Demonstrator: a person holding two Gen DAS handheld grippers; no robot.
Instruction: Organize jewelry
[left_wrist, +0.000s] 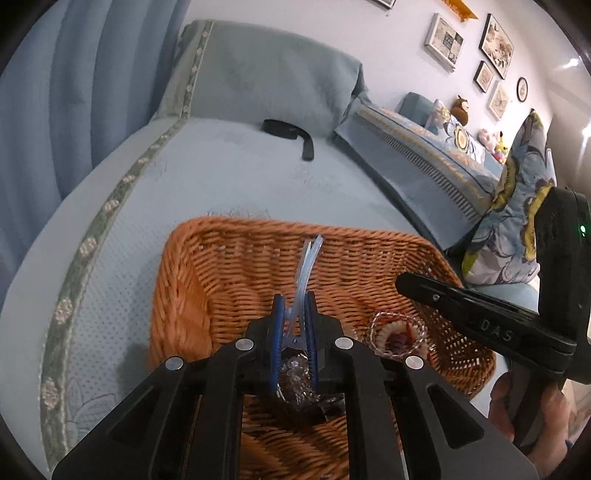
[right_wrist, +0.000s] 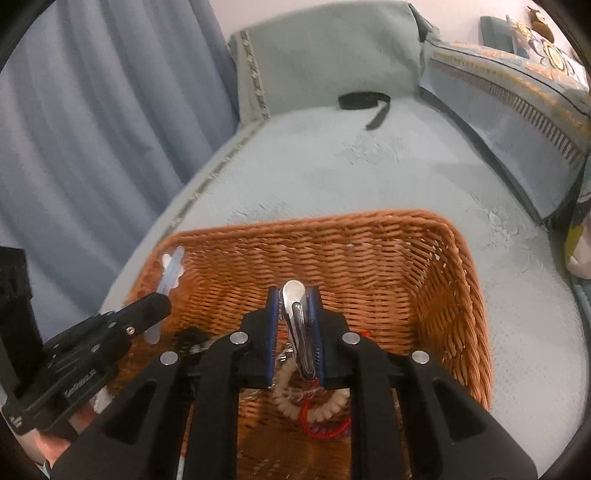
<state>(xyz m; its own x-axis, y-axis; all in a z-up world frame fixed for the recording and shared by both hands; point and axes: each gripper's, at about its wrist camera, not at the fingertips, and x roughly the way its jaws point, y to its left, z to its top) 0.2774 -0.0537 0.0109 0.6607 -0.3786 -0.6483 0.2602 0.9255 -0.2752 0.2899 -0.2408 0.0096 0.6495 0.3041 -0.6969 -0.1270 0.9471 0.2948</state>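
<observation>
**A:** Left gripper (left_wrist: 293, 321) is clamped on a translucent pale-blue hair clip (left_wrist: 306, 273), pads on its hinge end, prongs sticking up past the tips. It hangs over the wicker basket (left_wrist: 258, 236).

**B:** Right side?

**A:** Right gripper (right_wrist: 294, 325) is pinched onto a silver metal clip (right_wrist: 295, 314), rounded end poking out between the blue pads. Also above the basket, nearer the middle.

**B:** Handling?

**A:** Both look light. I'd judge the plastic clip springy and a bit brittle: thin prongs, so grip the thick hinge end, as now. The metal one is stiff, polished and probably slippery; a flat-on-flat pinch across its width is the safe hold.

**B:** What's left in the basket?

**A:** Soft, tangly stuff. A cream beaded bracelet (right_wrist: 317, 408), a red cord (right_wrist: 325, 428) under it, a pinkish clear-bead loop (left_wrist: 380, 332), and a glittery crystal pile (left_wrist: 295, 384) below the left jaws. Strands will snag each other, so lift one loop by a single section.

**B:** Counts?

**A:** Two clips held, one per gripper. One basket. At least two beaded loops, one cord; can't separate the crystal pile. One black strap (left_wrist: 291, 134) lies on the blue bed cover (left_wrist: 221, 170), well apart from the basket.
</observation>
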